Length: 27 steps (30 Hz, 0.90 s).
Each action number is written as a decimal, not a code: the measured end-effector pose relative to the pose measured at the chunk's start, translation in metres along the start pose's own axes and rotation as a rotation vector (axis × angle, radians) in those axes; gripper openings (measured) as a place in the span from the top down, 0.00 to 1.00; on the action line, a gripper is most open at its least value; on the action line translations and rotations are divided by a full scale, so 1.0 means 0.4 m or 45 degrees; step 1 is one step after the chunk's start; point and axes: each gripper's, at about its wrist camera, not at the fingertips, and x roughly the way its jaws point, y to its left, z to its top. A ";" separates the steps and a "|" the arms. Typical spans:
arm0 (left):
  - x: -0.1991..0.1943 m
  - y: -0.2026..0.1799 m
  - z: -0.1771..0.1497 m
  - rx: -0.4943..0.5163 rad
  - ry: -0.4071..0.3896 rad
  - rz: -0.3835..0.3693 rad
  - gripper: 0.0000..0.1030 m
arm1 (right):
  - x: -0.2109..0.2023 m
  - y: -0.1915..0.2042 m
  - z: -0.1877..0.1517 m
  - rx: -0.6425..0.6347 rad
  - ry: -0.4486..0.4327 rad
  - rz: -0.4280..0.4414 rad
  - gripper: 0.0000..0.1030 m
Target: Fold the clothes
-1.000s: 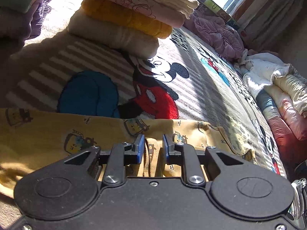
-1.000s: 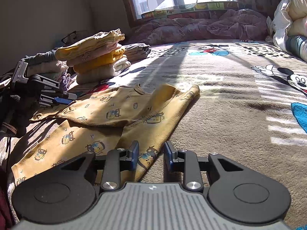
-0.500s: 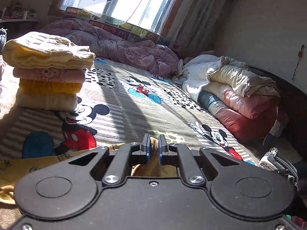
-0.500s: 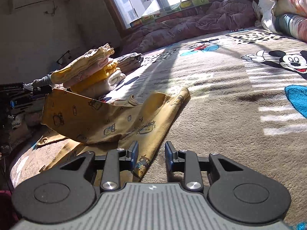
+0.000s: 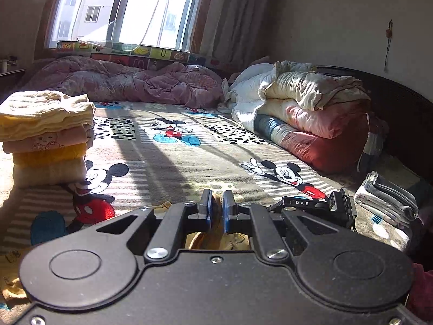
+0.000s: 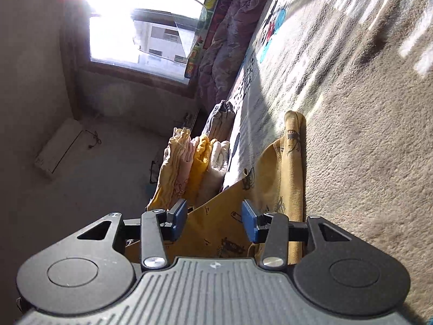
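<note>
1. The yellow garment [image 6: 273, 178], printed with small cartoon figures, lies on the bed blanket [image 6: 365, 124], one part raised off it. In the right wrist view, which is rolled on its side, its long axis runs away from the camera, ending in a rolled edge far ahead.
2. The left gripper [image 5: 216, 211] is clamped on a bunch of the yellow cloth, which shows between the blue pads. So the left hand already has the garment.
3. The right gripper [image 6: 213, 220] has just been opening. Its jaws stand apart with a flat sheet of the garment in the gap, and neither pad presses on it. The cloth lies straight ahead of it, so the next grip looks like a short push forward and a squeeze.
4. A stack of folded clothes [image 5: 46, 138] stands beyond the garment, on the left of the left wrist view.
5. Hidden: the left gripper's own body covers most of the garment, so its full outline and the fold line cannot be made out. The right gripper appears there only as a dark edge.
</note>
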 end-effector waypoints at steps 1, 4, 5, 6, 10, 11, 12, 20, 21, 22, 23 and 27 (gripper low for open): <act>0.011 0.016 0.000 -0.023 0.004 0.037 0.94 | 0.018 -0.004 0.005 0.000 0.007 -0.029 0.53; 0.047 0.069 0.008 -0.083 0.013 0.159 0.94 | 0.055 -0.007 0.025 -0.039 0.007 -0.095 0.53; 0.057 0.090 0.009 -0.125 0.017 0.203 0.94 | 0.061 -0.008 0.034 -0.038 -0.001 -0.098 0.53; 0.062 0.114 0.007 -0.185 0.020 0.229 0.94 | 0.065 -0.009 0.042 -0.035 -0.008 -0.096 0.52; 0.049 0.148 -0.019 -0.299 0.008 0.261 0.94 | 0.079 -0.024 0.085 0.004 -0.049 -0.086 0.48; 0.043 0.150 -0.029 -0.312 0.005 0.264 0.94 | 0.089 -0.027 0.095 0.013 -0.042 -0.089 0.47; 0.037 0.149 -0.038 -0.318 0.001 0.258 0.94 | 0.099 -0.030 0.105 0.021 -0.032 -0.094 0.46; -0.037 0.031 -0.052 -0.117 -0.055 0.049 0.94 | 0.135 -0.050 0.148 0.044 0.022 -0.158 0.58; -0.045 0.009 -0.054 -0.080 -0.053 0.021 0.94 | 0.132 -0.055 0.151 0.063 0.019 -0.144 0.58; -0.052 -0.011 -0.055 -0.047 -0.049 -0.006 0.94 | 0.133 -0.055 0.152 0.067 0.020 -0.142 0.58; -0.059 -0.032 -0.057 -0.011 -0.044 -0.033 0.94 | 0.133 -0.054 0.153 0.068 0.022 -0.142 0.58; -0.073 -0.104 -0.058 0.125 -0.027 -0.125 0.94 | 0.137 -0.052 0.155 0.073 0.030 -0.141 0.57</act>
